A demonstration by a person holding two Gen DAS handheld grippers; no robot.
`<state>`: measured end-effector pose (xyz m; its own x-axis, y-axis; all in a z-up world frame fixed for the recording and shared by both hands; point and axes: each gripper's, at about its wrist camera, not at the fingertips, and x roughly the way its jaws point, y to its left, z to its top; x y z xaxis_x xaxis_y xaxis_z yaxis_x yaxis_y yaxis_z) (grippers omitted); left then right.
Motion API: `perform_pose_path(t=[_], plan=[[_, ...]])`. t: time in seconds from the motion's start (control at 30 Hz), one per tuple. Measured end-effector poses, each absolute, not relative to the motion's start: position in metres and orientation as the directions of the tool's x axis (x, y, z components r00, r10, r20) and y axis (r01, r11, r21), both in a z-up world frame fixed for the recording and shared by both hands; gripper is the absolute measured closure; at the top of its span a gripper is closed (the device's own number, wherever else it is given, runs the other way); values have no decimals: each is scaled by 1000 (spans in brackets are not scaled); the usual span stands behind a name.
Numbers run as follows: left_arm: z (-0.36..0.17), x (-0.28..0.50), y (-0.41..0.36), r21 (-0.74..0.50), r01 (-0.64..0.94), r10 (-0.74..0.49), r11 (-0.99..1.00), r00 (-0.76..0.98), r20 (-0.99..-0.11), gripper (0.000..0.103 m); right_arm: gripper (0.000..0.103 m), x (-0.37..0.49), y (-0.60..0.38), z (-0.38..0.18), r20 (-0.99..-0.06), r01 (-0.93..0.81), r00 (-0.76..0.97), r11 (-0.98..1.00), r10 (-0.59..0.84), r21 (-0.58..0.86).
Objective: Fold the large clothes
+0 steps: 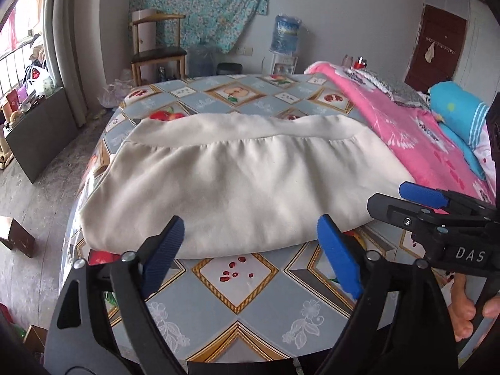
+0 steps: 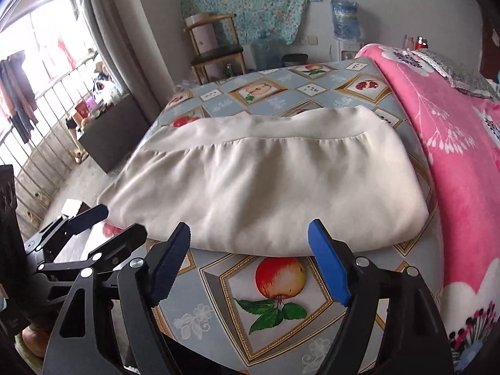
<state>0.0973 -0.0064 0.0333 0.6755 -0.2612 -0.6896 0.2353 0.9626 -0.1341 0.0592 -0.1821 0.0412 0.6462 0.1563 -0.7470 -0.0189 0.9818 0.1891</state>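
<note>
Left tool (image 1: 250,243) jaws apart, nothing between them; right tool (image 2: 250,247) same, both just short of the near fold edge of the cream garment (image 1: 237,181). Garment lies folded flat on the worktop (image 1: 237,293), fruit-print cover. Pink blanket (image 2: 453,162) beside it on the right. Further back: wooden chair (image 1: 156,53), water bottle (image 1: 286,34), floral cloth (image 1: 203,3) on wall

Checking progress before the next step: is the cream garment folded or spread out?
Folded: the cream garment lies doubled in a compact bundle on the fruit-print tablecloth, rounded fold along its near edge.
</note>
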Motion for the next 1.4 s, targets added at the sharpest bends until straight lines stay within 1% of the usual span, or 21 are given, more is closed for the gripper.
perform_pose_path(t=[0.07,0.2,0.33,0.4,0.53,0.67,0.73,0.8,0.93,1.07,1.13,1.23,1.4], plan=[[38,91,-4,-133,228,-257,965,698,-668,12,23,56,-184,44,-736,-9,661,982,148,189],[46,84,-3,-89,200,-210,976,741,-638,9,23,50,-185,48,-727,14,676,985,118,172],[53,83,-2,-93,192,-208,977,759,-617,8,22,47,-184,50,-722,33,690,993,57,110],[56,83,-4,-94,194,-210,977,763,-611,8,17,47,-185,50,-723,44,689,993,47,106],[61,83,-6,-88,170,-187,982,765,-616,8,12,45,-184,52,-717,59,697,995,20,85],[66,80,-10,-28,125,-115,992,777,-619,8,6,40,-182,57,-704,88,709,996,-39,34],[70,78,-10,-1,99,-79,995,786,-613,8,6,36,-180,59,-690,111,720,994,-77,5],[72,75,-6,1,75,-60,997,793,-606,8,6,31,-180,61,-677,123,729,992,-96,-8],[69,73,0,28,34,-10,999,787,-617,8,6,20,-177,66,-650,149,745,987,-151,-59],[61,76,3,28,55,-23,998,750,-661,8,6,18,-168,66,-651,124,738,984,-176,-125],[56,79,3,27,63,-27,998,730,-683,8,6,19,-165,63,-667,108,728,987,-160,-119],[50,83,3,14,54,-29,998,715,-699,8,6,21,-162,59,-685,70,721,995,-102,-74],[44,87,8,-28,26,-38,999,689,-723,8,6,24,-159,50,-709,62,698,994,-104,-85]])
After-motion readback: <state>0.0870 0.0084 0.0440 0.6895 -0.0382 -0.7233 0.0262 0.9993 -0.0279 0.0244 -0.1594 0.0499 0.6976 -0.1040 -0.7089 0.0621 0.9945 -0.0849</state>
